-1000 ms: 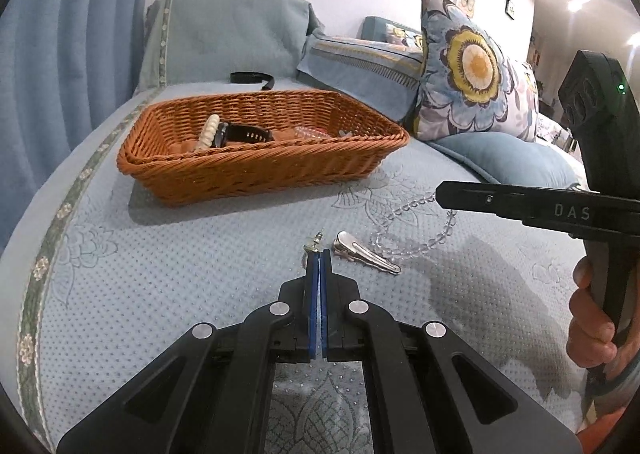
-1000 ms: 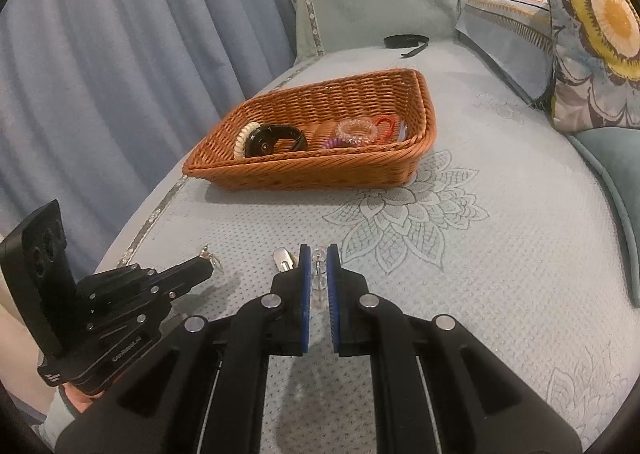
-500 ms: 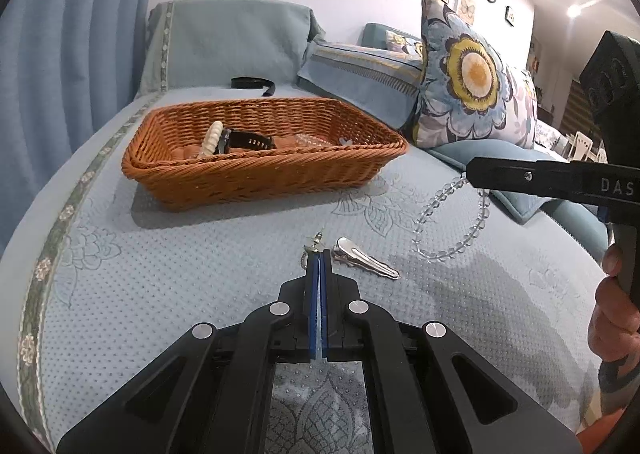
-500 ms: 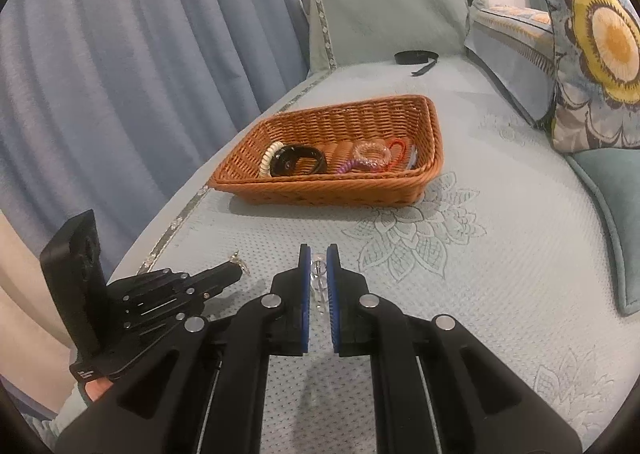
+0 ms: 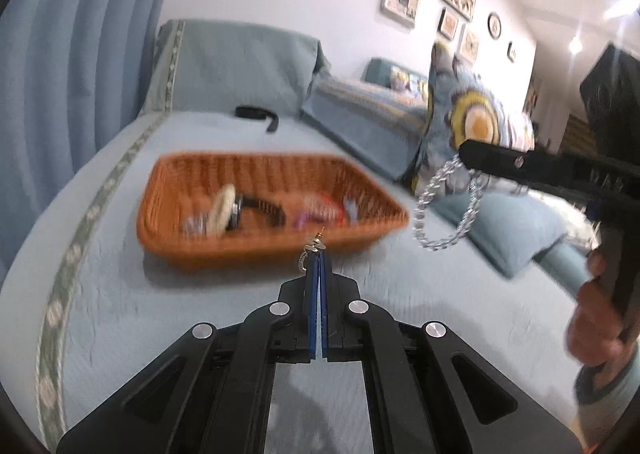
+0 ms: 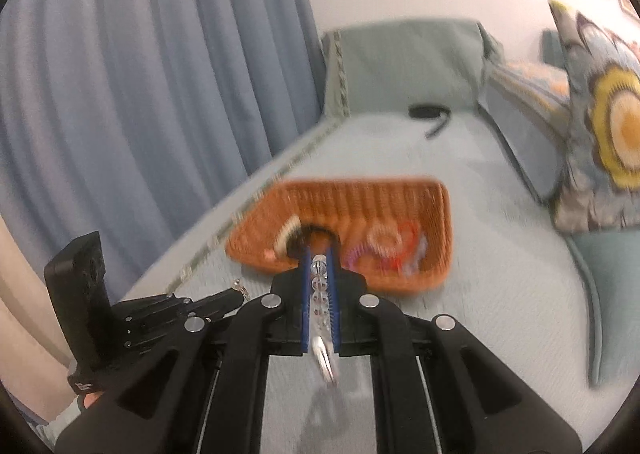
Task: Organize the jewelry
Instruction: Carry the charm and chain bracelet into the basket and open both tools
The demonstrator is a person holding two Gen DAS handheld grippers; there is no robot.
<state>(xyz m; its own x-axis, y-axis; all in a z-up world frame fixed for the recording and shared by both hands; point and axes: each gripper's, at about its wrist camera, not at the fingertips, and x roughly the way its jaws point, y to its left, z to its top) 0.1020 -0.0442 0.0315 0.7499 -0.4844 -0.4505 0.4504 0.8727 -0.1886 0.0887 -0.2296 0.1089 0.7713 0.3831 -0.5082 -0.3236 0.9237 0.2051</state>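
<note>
While both of my grippers are up off the bed (image 5: 120, 294), I should carry each piece over the basket (image 5: 256, 250) rim and lower it before letting go. My left gripper (image 5: 317, 254) is closed on an earring (image 5: 313, 246) that pokes up past the fingertips, its post pointing up toward the basket. My right gripper (image 6: 319, 258) is clamped on a bracelet (image 5: 448, 205) of clear beads; its loop hangs straight down, long axis vertical, beside the basket's right end. I judge a slow release will stop the beads swinging out.
</note>
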